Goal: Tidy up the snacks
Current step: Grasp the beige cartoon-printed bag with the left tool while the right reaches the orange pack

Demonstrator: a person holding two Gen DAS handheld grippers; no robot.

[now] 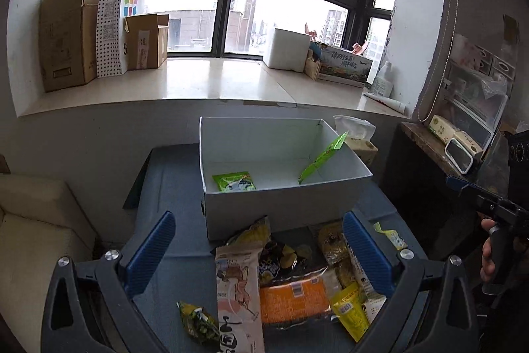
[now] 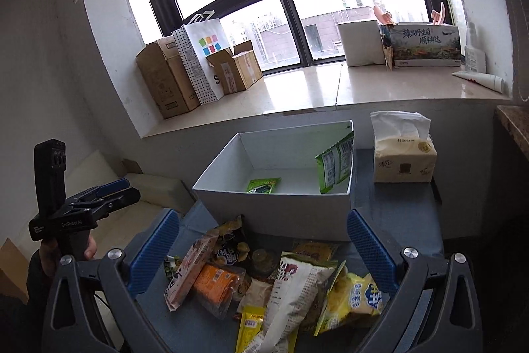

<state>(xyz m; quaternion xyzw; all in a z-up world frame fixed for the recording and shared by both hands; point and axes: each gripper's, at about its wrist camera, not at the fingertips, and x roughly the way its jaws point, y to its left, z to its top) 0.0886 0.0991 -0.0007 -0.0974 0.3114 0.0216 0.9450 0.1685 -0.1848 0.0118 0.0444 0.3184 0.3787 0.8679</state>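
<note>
A white open box (image 1: 264,207) (image 2: 274,210) stands on the blue-grey table (image 1: 172,187). A small green packet (image 1: 234,181) (image 2: 263,186) lies flat inside it. A longer green packet (image 1: 322,159) (image 2: 335,164) leans against its right wall. In front of the box is a pile of snacks: a pink-and-white packet (image 1: 236,293), an orange packet (image 1: 294,295) (image 2: 215,283), a white bag (image 2: 294,290) and a yellow chips bag (image 2: 357,296). My left gripper (image 1: 258,240) and right gripper (image 2: 263,240) both hover over the pile, open and holding nothing.
A tissue pack (image 2: 403,161) sits right of the box. Behind the table, the window sill (image 1: 198,85) carries cardboard boxes, a dotted paper bag and a white foam box. A cream sofa (image 1: 33,220) is at the left, a dark cabinet (image 1: 423,154) at the right.
</note>
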